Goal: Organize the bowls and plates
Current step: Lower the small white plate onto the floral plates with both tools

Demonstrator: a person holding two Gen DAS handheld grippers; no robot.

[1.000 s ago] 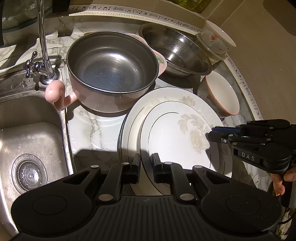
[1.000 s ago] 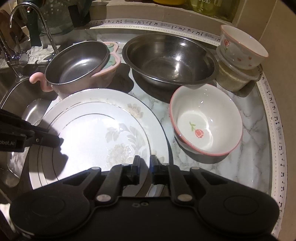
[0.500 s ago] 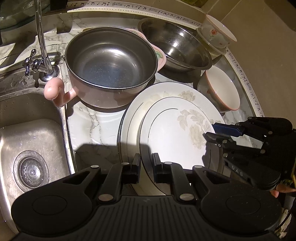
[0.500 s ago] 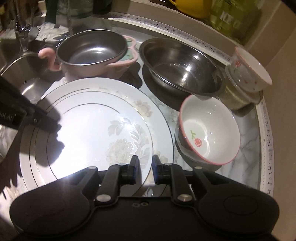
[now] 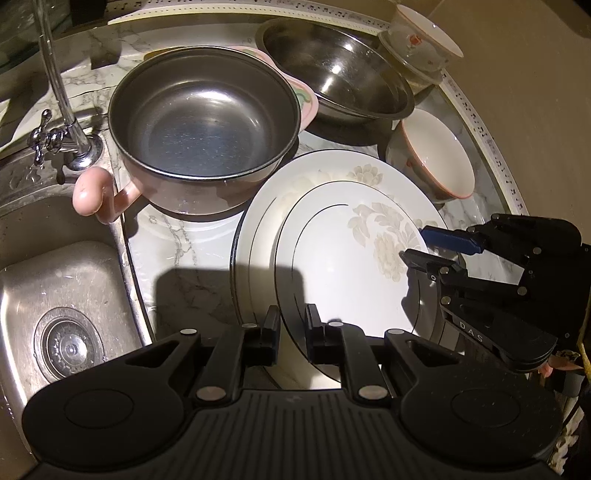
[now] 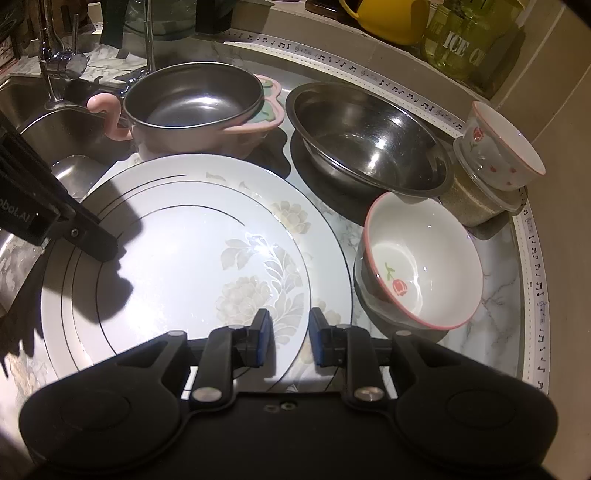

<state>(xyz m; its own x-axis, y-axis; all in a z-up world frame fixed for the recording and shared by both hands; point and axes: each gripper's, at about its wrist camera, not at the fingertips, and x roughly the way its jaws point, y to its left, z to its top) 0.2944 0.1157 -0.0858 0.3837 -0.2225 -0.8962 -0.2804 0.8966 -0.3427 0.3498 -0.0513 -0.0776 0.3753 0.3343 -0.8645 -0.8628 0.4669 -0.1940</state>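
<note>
A smaller white floral plate [image 5: 347, 266] [image 6: 192, 273] lies on a larger white floral plate [image 5: 258, 236] [image 6: 317, 236] on the marble counter. My left gripper [image 5: 291, 325] grips the smaller plate's near-left rim, jaws narrow on either side of it. My right gripper [image 6: 288, 332] [image 5: 417, 243] is open, with its blue pads [image 6: 263, 341] straddling the plates' right rim. A white bowl with a pink rim and rose [image 6: 421, 262] [image 5: 436, 155] sits right of the plates. A second rose bowl [image 6: 506, 147] rests on a plastic container.
A steel pot with pink handles [image 5: 203, 122] [image 6: 192, 99] and a steel bowl [image 6: 369, 136] [image 5: 336, 70] stand behind the plates. The sink [image 5: 48, 280] and tap [image 5: 55, 88] are at left. A yellow cup [image 6: 388, 14] and a green jar [image 6: 469, 40] stand on the ledge.
My right gripper has opened and moved in over the plates' right rim. My left gripper has held its grip on the smaller plate.
</note>
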